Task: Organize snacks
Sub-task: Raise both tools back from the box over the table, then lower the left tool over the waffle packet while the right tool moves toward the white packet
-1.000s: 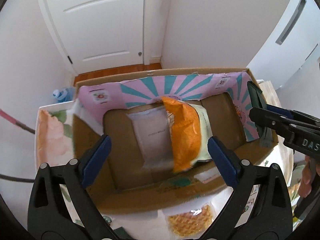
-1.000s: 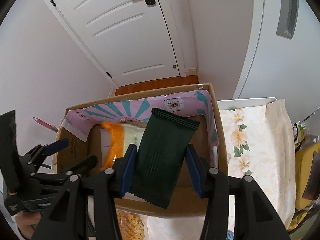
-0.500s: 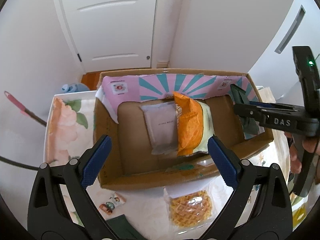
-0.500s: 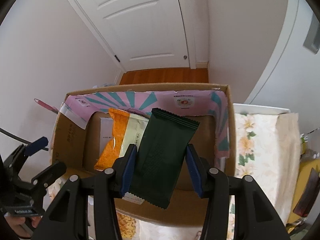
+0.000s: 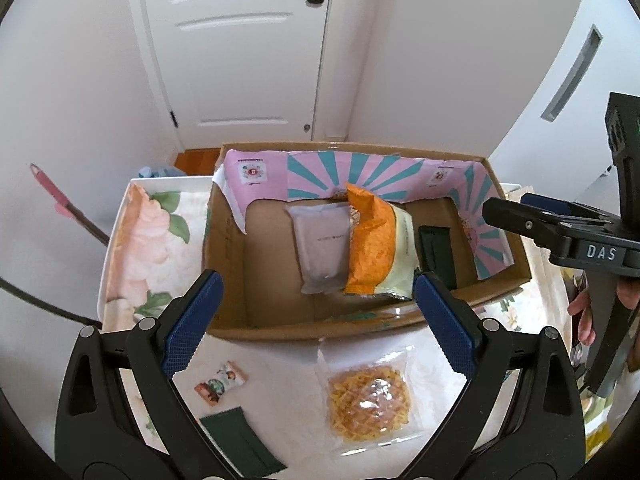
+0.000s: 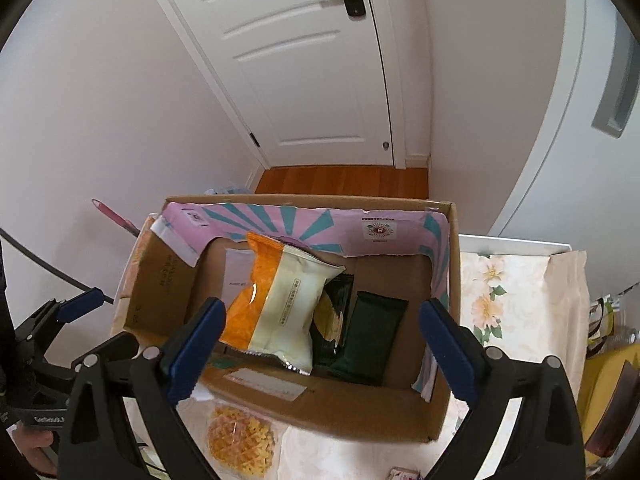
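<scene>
The cardboard box (image 5: 280, 326) at the far edge of the worktop (image 5: 280, 364) already holds four snacks: a pale grey pouch (image 5: 320, 248), an orange-and-cream packet (image 5: 374, 252) propped over it, a black-and-yellow packet (image 6: 334, 312) half hidden beneath that, and the dark green bar (image 6: 370, 336) lying flat on the box floor toward the box's right wall. That bar's long axis runs from the box's near wall to its far wall, tilted slightly, its crimped end toward the printed pink liner. The right hand-held gripper (image 6: 320, 344) hangs above it with its jaws opening and nothing between them, so I judge this drop finished. The left hand-held gripper (image 5: 316, 316) is spread wide and empty over the box's near wall. Still to be packed on the worktop's near side: a clear-wrapped waffle (image 5: 366, 400) just outside the box, a small printed packet (image 5: 220, 382) to its left, and a second dark green bar (image 5: 240, 440) at the near edge, lying diagonally. More packets may sit at the right edge, but they are too blurred to name.
</scene>
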A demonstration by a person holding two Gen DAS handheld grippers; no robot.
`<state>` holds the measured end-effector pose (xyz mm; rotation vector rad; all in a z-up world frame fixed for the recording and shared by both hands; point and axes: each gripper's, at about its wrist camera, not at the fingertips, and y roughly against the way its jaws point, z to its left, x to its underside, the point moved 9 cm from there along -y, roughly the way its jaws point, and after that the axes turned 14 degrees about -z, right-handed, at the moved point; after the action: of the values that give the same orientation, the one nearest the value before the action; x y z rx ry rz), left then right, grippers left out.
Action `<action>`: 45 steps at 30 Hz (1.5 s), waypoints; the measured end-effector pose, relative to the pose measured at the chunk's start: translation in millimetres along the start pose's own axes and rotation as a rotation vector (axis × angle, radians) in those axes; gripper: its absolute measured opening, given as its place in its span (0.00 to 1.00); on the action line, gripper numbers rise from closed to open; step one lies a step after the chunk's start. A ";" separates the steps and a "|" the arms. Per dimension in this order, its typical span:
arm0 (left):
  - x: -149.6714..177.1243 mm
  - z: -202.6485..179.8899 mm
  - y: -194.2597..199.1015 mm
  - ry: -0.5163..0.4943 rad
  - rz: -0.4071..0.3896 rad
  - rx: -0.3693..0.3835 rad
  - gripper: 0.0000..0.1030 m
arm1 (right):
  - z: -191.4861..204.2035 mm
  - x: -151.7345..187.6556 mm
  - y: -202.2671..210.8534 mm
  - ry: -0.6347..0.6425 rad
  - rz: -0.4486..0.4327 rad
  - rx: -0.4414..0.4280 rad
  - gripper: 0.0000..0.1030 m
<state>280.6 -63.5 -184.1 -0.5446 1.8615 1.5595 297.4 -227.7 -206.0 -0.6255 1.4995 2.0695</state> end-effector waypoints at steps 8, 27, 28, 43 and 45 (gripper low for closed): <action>3.7 -3.8 40.3 0.040 -0.063 -0.033 0.94 | 11.5 -8.7 46.4 0.070 -0.088 -0.020 0.93; 101.5 -38.7 122.7 0.145 -0.086 -0.112 0.94 | 6.4 56.2 136.7 0.138 -0.174 -0.037 0.99; 110.0 -41.2 124.7 0.153 -0.083 -0.118 0.94 | 4.6 60.5 138.3 0.140 -0.176 -0.036 0.99; 182.3 -75.4 100.1 0.171 -0.022 -0.102 0.94 | -32.9 157.0 142.8 0.175 -0.143 0.012 0.99; 184.6 -76.0 88.1 0.165 -0.010 -0.096 0.94 | -36.6 167.5 139.4 0.180 -0.135 0.025 0.99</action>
<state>74.6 -103.0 -244.3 -0.7445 1.9082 1.6466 82.7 -277.6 -221.0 -0.8982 1.5322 1.9320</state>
